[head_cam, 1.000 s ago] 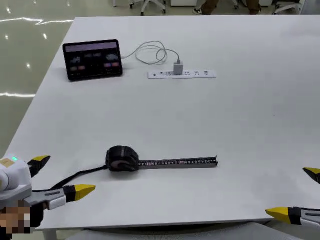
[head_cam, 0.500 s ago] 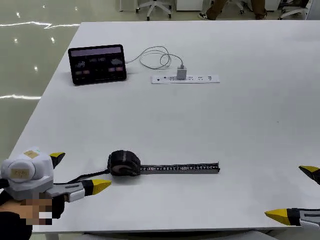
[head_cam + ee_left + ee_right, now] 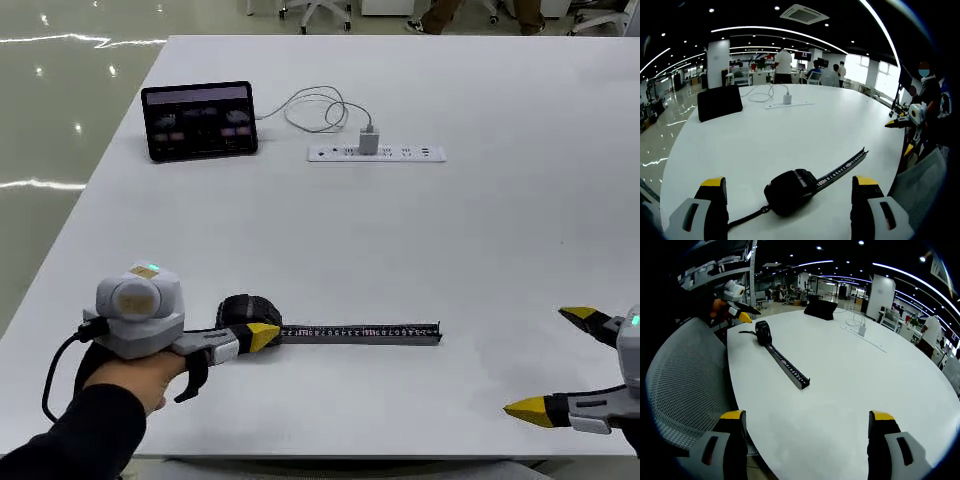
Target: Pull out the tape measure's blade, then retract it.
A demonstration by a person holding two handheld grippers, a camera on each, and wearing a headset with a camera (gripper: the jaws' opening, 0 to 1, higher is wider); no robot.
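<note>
In the head view, one black round-cased tape measure (image 3: 238, 310) lies near the front edge of the white bench (image 3: 480, 230), toward its left corner. Its dark marked blade (image 3: 360, 333) is drawn out flat to the right. The left tongs (image 3: 255, 322) stand released about the case. The right tongs (image 3: 552, 362) gape empty by the front right corner. Toward the far edge are one dark tablet (image 3: 200, 120) and one white power strip (image 3: 375, 153) carrying one plug (image 3: 368, 139) and one looped cable (image 3: 315, 108).

In the left gripper view, the case sits between the spread jaws, apart from both, its black strap (image 3: 747, 220) trailing back. To retract cleanly, the tongs should probably clamp the flat flanks squarely, clear of the strap, and press down.

In the right gripper view, the blade's hooked end points toward these tongs, well apart. They could steady it against whipping.
</note>
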